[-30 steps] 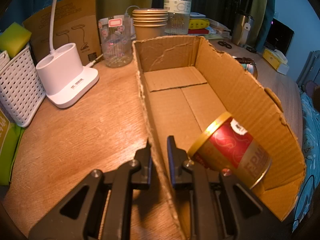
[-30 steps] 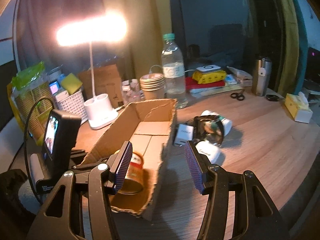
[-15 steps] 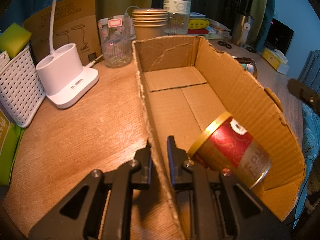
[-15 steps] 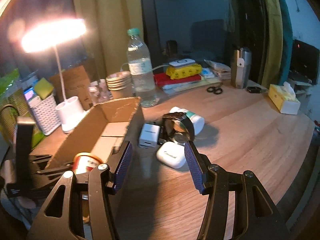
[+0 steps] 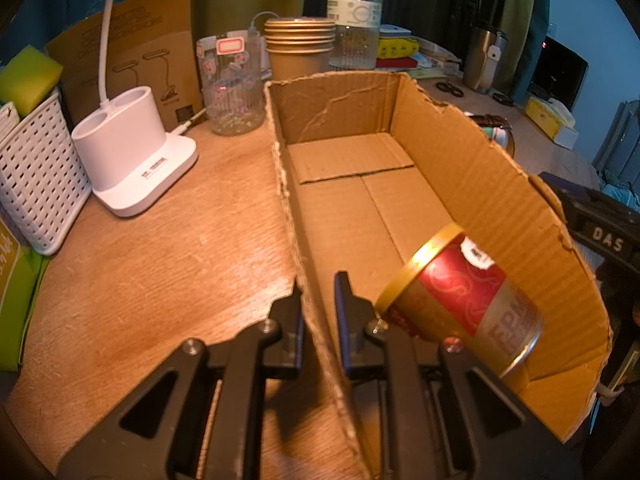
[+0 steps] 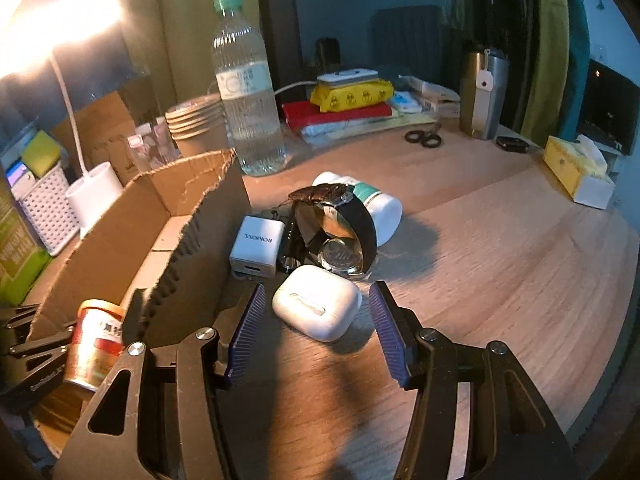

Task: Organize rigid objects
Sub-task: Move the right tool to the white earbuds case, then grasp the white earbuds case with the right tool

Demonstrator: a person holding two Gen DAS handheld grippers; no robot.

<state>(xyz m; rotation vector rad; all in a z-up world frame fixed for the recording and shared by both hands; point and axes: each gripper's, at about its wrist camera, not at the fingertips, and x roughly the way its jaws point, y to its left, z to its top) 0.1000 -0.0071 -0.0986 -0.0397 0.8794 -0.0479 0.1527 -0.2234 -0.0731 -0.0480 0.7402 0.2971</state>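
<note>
My left gripper (image 5: 319,294) is shut on the near left wall of the open cardboard box (image 5: 496,184), one finger on each side of it. A red and gold can (image 5: 460,296) leans against the box's right wall, near the front. In the right wrist view the same box (image 6: 192,216) stands at the left with the can (image 6: 96,340) inside. My right gripper (image 6: 316,308) is open, its ribbed pads either side of a white earbud case (image 6: 316,302) on the table without touching it. Behind the case lie a white charger (image 6: 256,246), a wristwatch (image 6: 336,232) and a white tube (image 6: 380,204).
A white lamp base (image 5: 132,160), a perforated basket (image 5: 36,176), a clear cup (image 5: 230,88) and stacked paper cups (image 5: 300,46) crowd the left and back. A water bottle (image 6: 248,92), scissors (image 6: 424,138), a steel tumbler (image 6: 482,92) and a tissue box (image 6: 580,172) stand further back.
My right gripper has swung right from over the box and dropped toward the table; the earbud case now lies between its open fingers. The left gripper and the box have not moved.
</note>
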